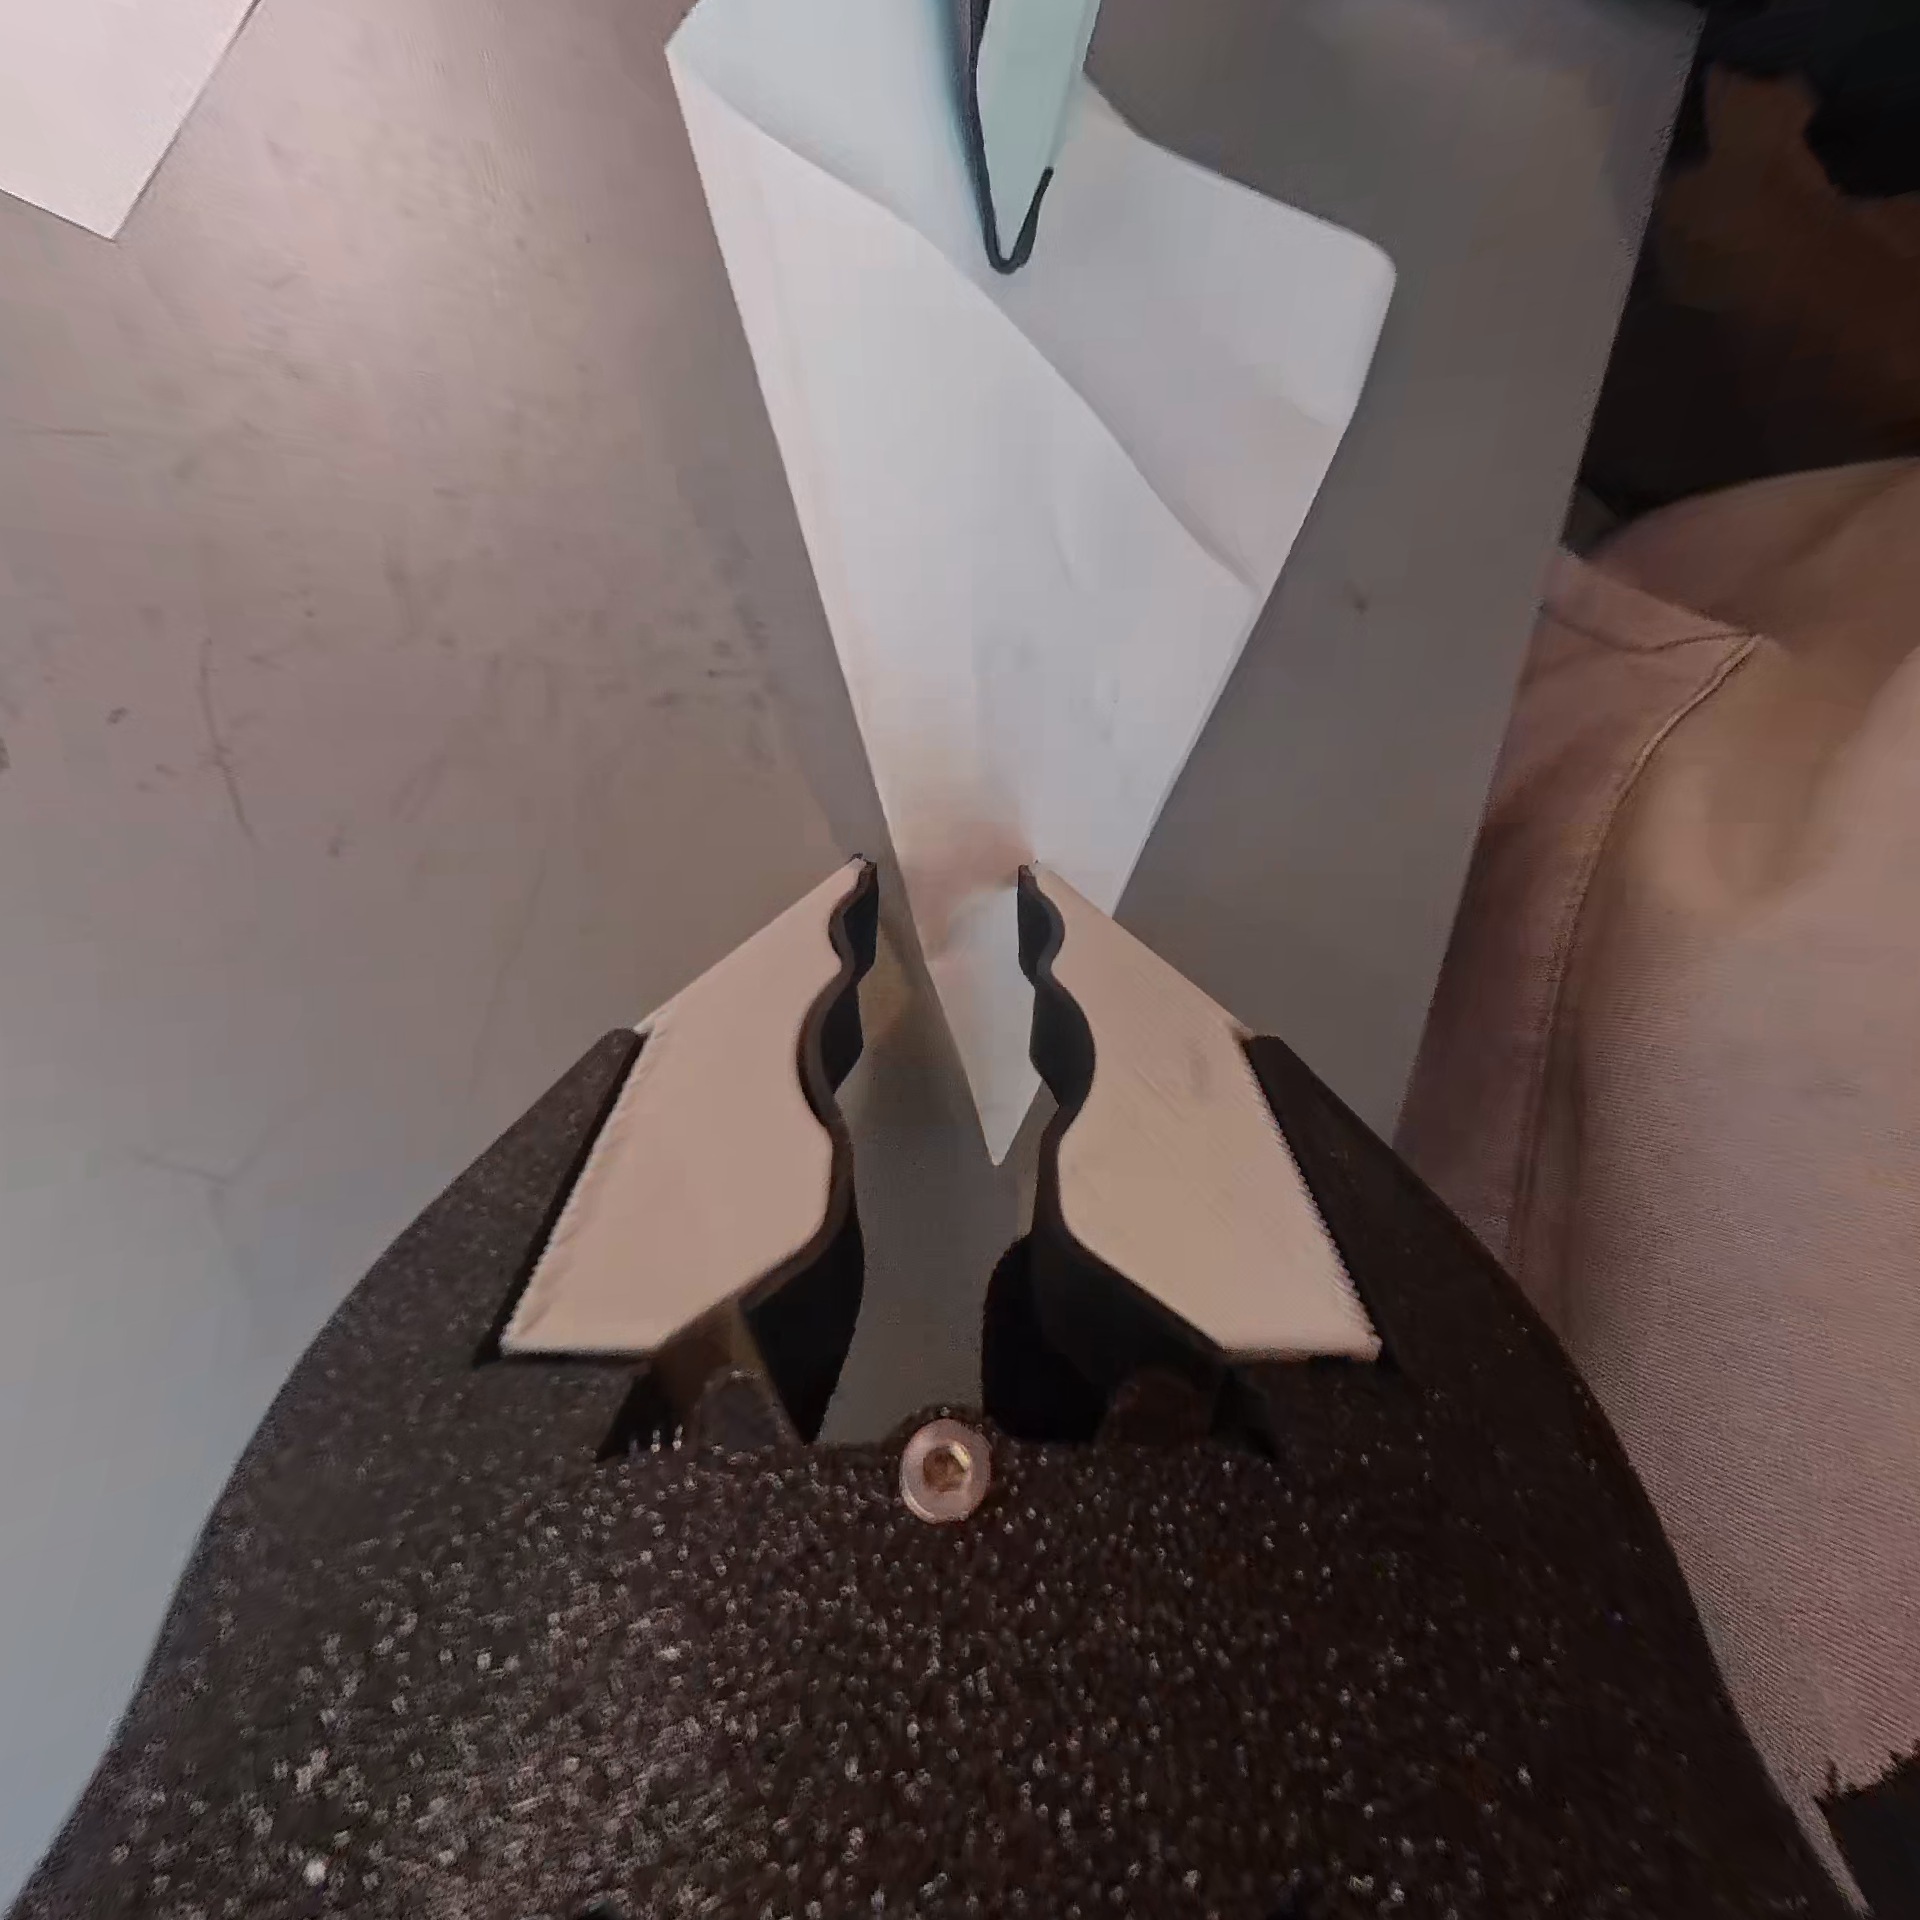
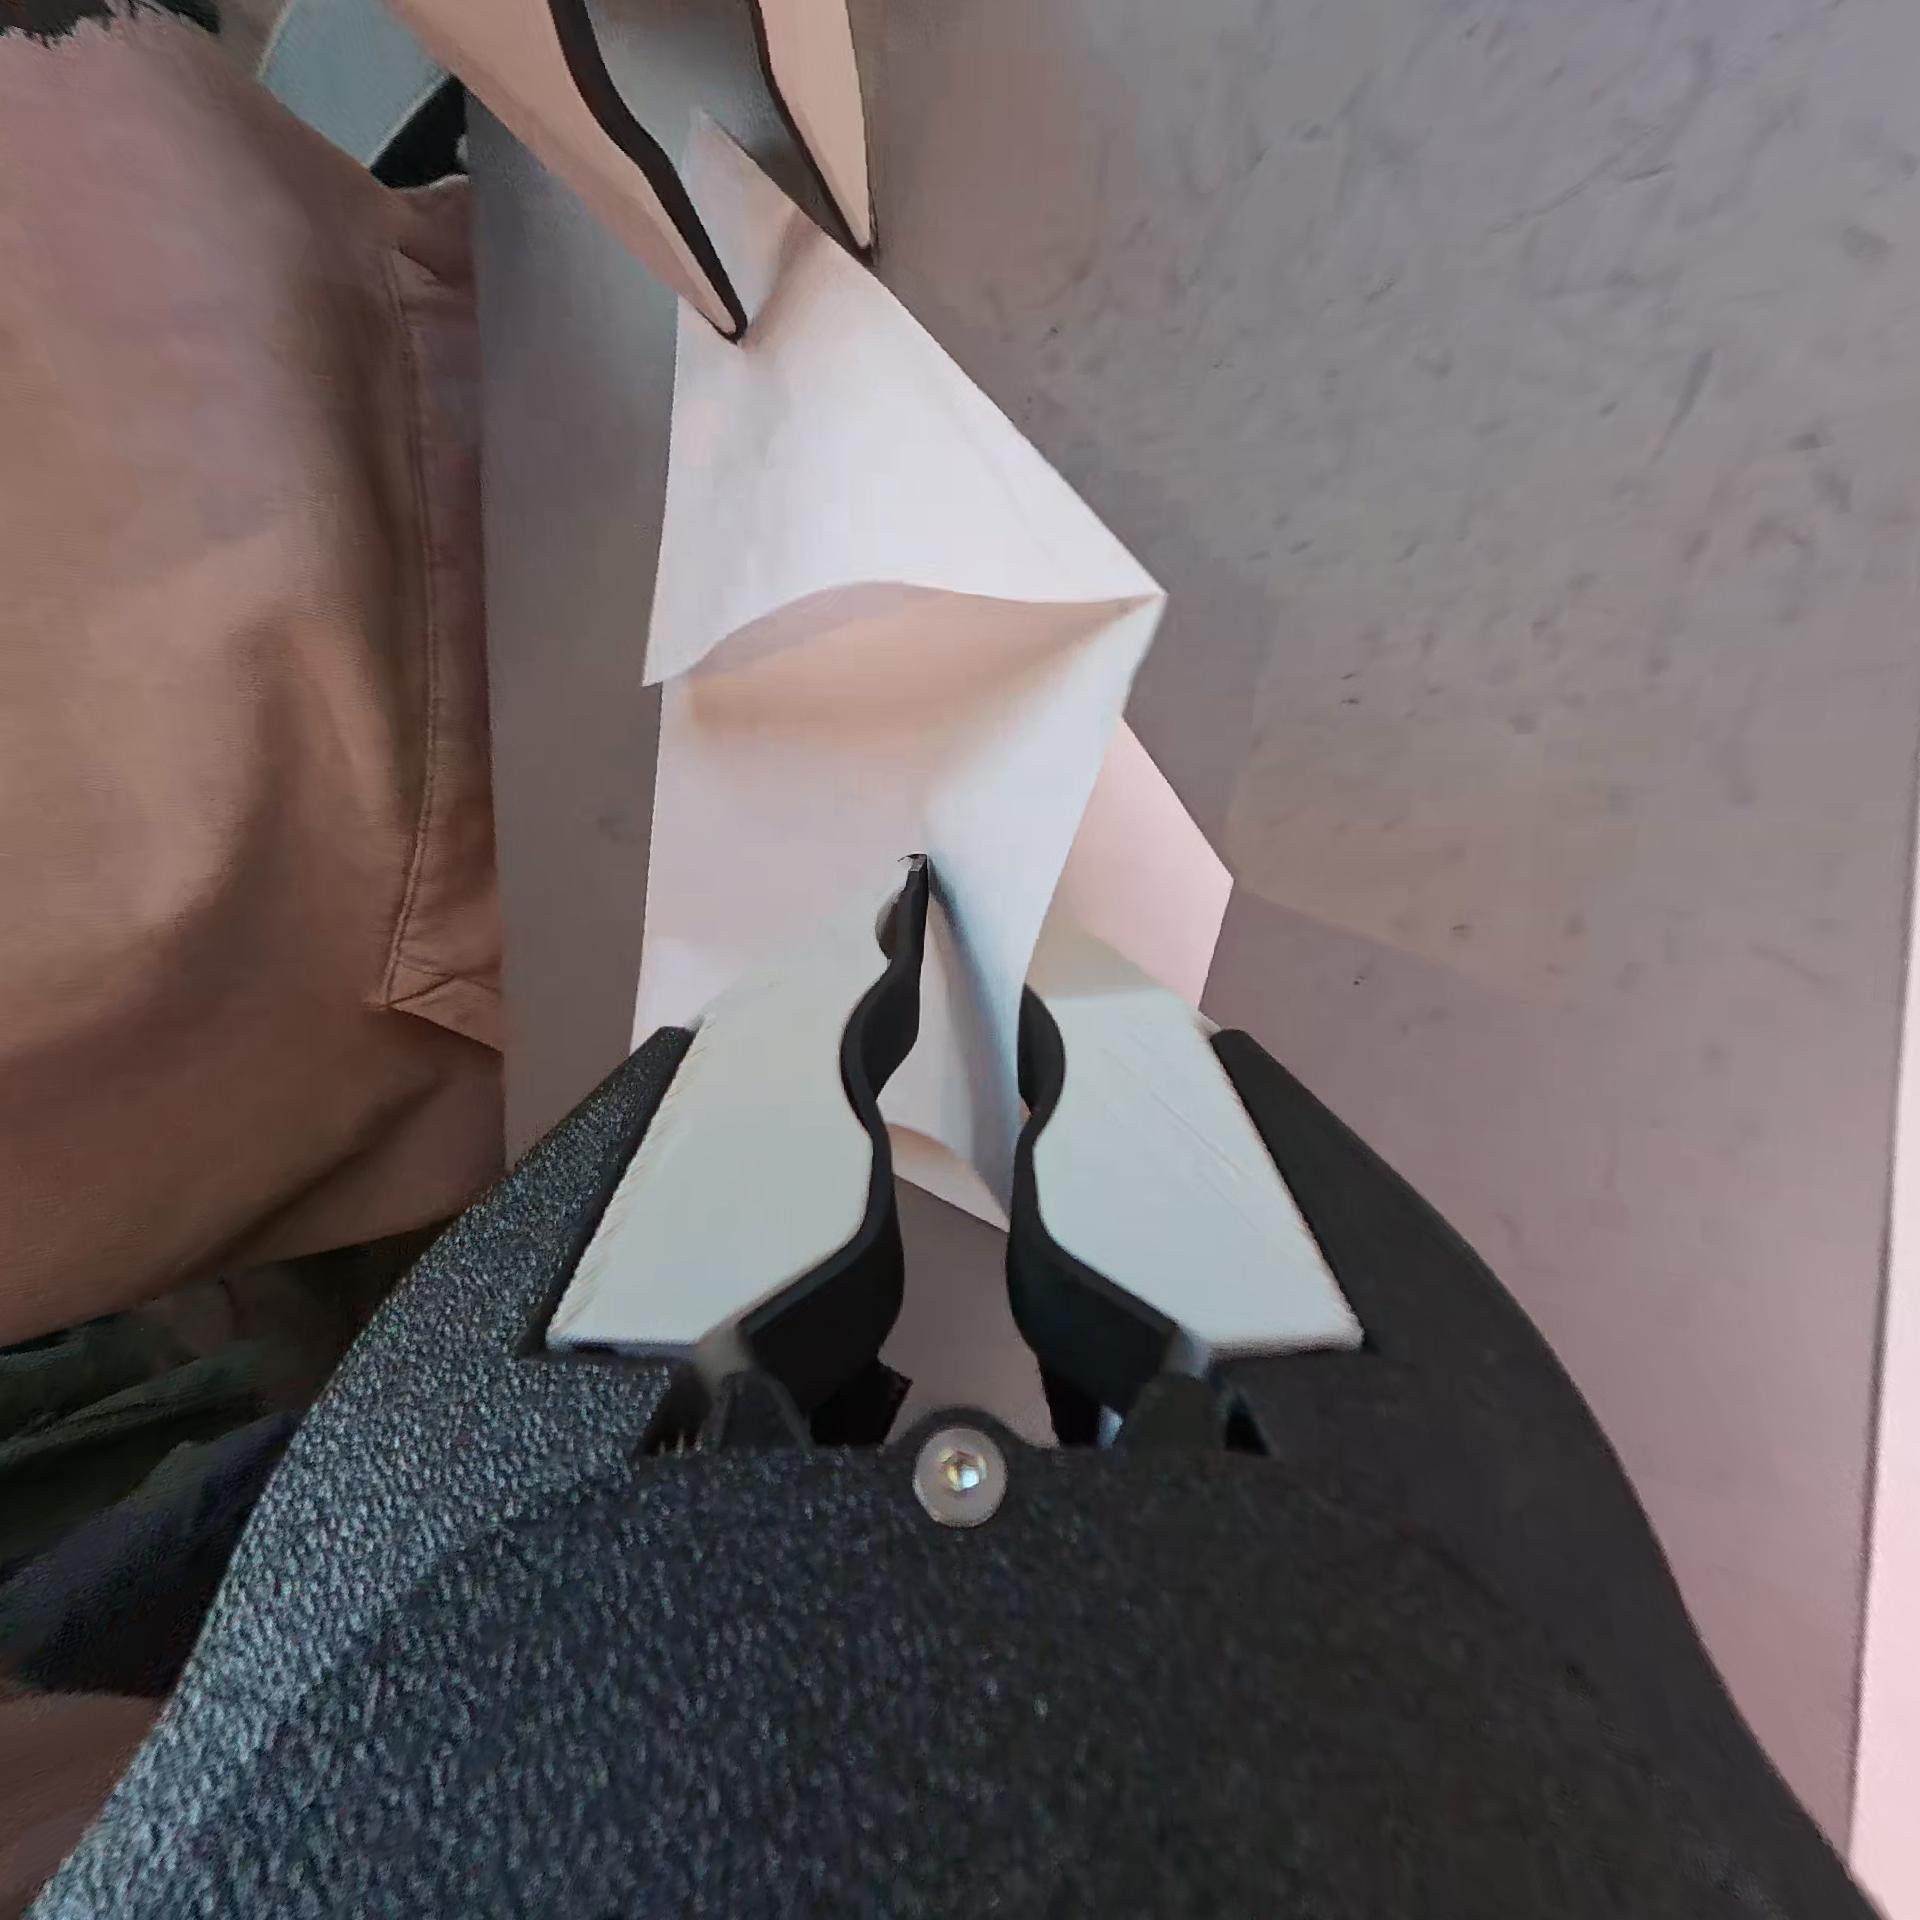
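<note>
A white sheet of paper (image 1: 997, 540) hangs stretched and twisted in the air above the grey desk (image 1: 395, 582), caught at its two opposite ends. The left gripper (image 1: 948, 868) has one pointed corner of the paper running down between its jaws; in the left wrist view a clear gap shows between the two tips, with the paper touching the left one and creased at that spot, so I cannot tell whether the jaws truly pinch it. At the paper's far end the right gripper (image 2: 928, 862) has its jaws drawn narrow, the tips meeting on a fold of the sheet, whose lower corner hangs in the hollow between the black pads. Between the two grippers the paper bends in a sharp ridge with one flap curling toward the desk's edge. Beside the paper, past the desk's edge, is a person's pink sleeve (image 2: 229, 582). Far from the paper, at the desk's upper left corner in the left wrist view, lies another white sheet (image 1: 94, 94)
</note>
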